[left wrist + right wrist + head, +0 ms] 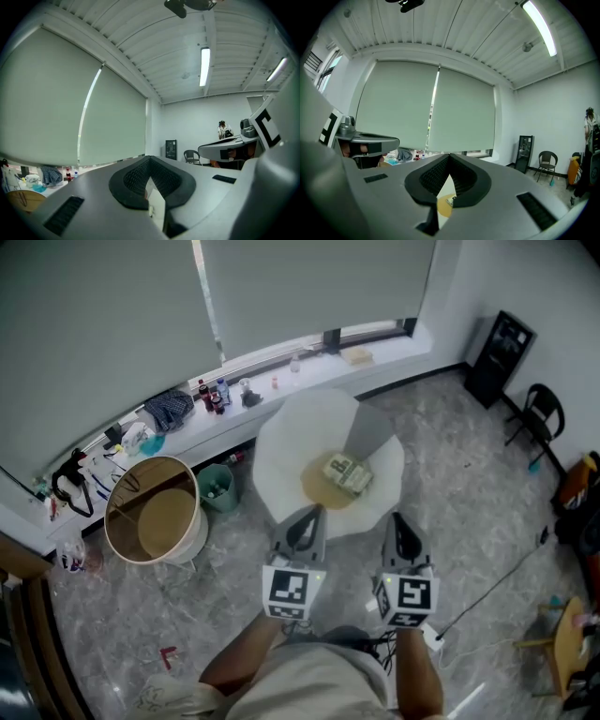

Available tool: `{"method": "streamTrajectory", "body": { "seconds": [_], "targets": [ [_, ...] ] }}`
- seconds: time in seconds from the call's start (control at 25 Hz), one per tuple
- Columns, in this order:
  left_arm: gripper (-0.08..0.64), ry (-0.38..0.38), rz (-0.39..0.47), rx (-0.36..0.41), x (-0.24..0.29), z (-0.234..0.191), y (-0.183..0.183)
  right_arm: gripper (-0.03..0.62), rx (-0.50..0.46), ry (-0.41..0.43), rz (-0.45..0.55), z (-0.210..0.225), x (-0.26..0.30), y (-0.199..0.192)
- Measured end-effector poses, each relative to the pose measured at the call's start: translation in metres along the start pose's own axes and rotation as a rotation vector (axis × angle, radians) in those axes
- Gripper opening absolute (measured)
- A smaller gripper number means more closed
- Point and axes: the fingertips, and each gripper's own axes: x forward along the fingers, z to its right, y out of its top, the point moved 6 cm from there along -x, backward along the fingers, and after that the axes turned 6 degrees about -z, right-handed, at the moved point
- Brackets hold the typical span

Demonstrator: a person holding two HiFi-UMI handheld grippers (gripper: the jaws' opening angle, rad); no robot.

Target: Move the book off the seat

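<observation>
Both grippers closed, book seemingly on seat

Grey marbled floor; pale roller blinds, drawn; cluttered white window ledge; black cabinet and black chair by white wall; lit ceiling strip light.

The left gripper fills the lower half of the picture. Its grey jaws are closed together at the tips and hold nothing. A sliver of white shows in the gap below the tips. To the left, pale roller blinds hang above a cluttered sill with bottles. Far off stand a black cabinet and a black chair. The right gripper juts in from the right. A strip light glows on the ribbed ceiling.
</observation>
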Motion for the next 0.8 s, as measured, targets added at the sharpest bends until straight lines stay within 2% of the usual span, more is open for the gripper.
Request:
{"method": "streamTrajectory", "body": {
  "seconds": [0.4,0.8],
  "targets": [
    [0.003,-0.028,-0.026,-0.017,0.065,-0.023,-0.01,0.005,0.013,-0.032,-0.036,0.024,0.061,-0.005],
    [0.003,0.002,-0.029,0.018,0.171,-0.024,0.01,0.005,0.051,-0.002,-0.028,0.098,0.15,0.007]
  ]
}}
